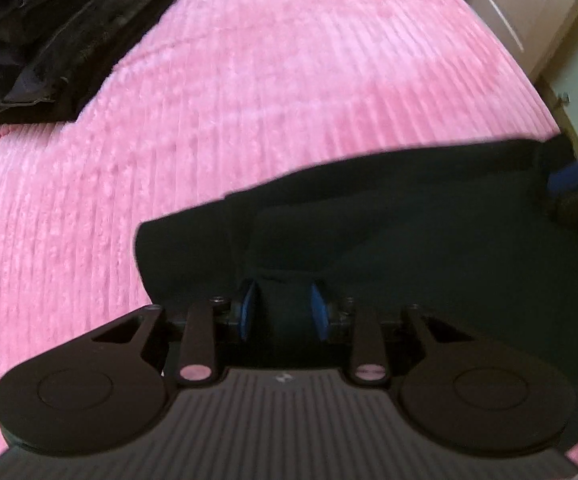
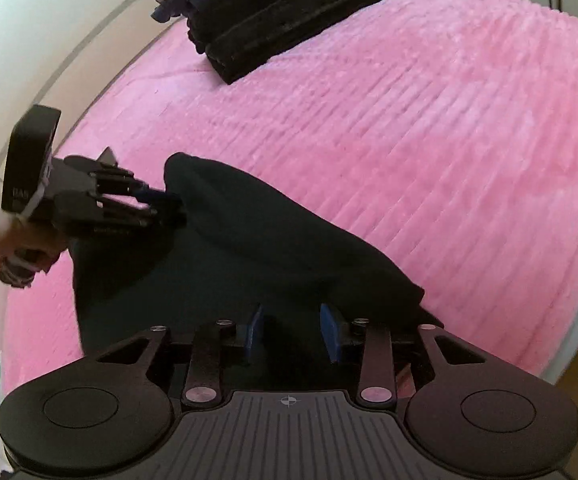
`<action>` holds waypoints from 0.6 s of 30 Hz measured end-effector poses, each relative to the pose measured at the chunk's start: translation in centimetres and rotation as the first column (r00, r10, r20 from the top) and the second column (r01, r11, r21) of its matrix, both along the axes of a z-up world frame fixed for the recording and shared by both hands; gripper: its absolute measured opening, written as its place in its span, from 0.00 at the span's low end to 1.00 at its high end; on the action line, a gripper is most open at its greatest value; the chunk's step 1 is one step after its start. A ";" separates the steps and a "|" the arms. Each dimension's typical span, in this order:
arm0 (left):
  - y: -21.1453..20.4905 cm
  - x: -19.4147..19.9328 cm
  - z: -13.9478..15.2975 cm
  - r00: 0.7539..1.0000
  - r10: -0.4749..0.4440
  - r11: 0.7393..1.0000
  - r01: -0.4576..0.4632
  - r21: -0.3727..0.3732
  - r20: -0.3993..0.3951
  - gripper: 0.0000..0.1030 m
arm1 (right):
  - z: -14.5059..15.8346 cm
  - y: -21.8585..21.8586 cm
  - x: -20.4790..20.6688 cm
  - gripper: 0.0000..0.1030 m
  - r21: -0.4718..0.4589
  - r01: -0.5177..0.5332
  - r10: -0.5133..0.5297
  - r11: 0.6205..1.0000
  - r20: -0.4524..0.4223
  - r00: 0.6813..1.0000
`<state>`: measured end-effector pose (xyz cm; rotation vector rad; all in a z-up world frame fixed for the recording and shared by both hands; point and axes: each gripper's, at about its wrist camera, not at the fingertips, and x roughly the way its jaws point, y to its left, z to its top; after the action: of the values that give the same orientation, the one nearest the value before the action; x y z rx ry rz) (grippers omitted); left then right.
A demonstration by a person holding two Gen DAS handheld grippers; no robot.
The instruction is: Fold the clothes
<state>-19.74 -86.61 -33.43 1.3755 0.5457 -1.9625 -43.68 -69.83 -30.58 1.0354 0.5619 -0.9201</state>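
Dark garment [image 1: 409, 232] lies bunched on the pink ribbed bedspread [image 1: 289, 80], at its near edge; the cloth is so dark I cannot make out what kind of garment it is, nor its seams.

My left gripper [image 1: 283, 312]: blue pads set apart with a fold of the garment bunched between them; it looks pinched, contact partly hidden by the cloth. My right gripper [image 2: 293, 334]: blue pads apart, garment between and over them; I cannot tell whether it grips.

From the right wrist view, the left gripper's fingertips disappear into the garment's far corner; a hand [image 2: 5, 240] holds its handle, cut off by the frame.

Stack of folded dark clothes [image 2: 281, 20] sits at the bedspread's far edge, well apart from the garment.
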 end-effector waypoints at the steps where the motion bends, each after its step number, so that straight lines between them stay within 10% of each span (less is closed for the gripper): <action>1: 0.0 0.2 0.3 1.000 0.002 1.000 -0.001 -0.009 0.010 0.29 | 0.2 0.0 -0.1 0.34 0.000 -0.007 0.007 1.000 0.001 1.000; 5: 1.5 2.3 2.5 0.999 0.005 0.997 -0.001 -0.071 0.044 0.29 | 2.8 1.6 1.2 0.37 -0.054 -0.088 0.084 0.995 -0.074 0.994; 7: 3.0 3.8 4.0 0.998 -0.013 0.993 0.021 -0.114 0.066 0.29 | 4.5 2.9 2.5 0.70 -0.101 -0.156 0.142 0.983 -0.140 0.980; 10: 7.6 6.1 5.7 0.980 -0.136 0.964 0.164 -0.208 0.142 0.37 | 6.1 6.8 5.5 0.72 -0.164 -0.274 0.241 0.947 -0.197 0.950; 14: 15.5 8.8 5.3 0.905 -0.353 0.844 0.417 -0.336 0.236 0.50 | 6.8 12.7 10.6 0.72 -0.211 -0.425 0.357 0.880 -0.296 0.886; 18: 22.1 10.0 2.1 0.750 -0.529 0.657 0.659 -0.366 0.397 0.68 | 4.0 18.2 16.0 0.72 -0.217 -0.536 0.391 0.816 -0.474 0.789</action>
<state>-9.71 -64.53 -31.31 1.5465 -0.6018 -2.1451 -27.69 -51.62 -26.62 0.3415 0.9298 -0.7438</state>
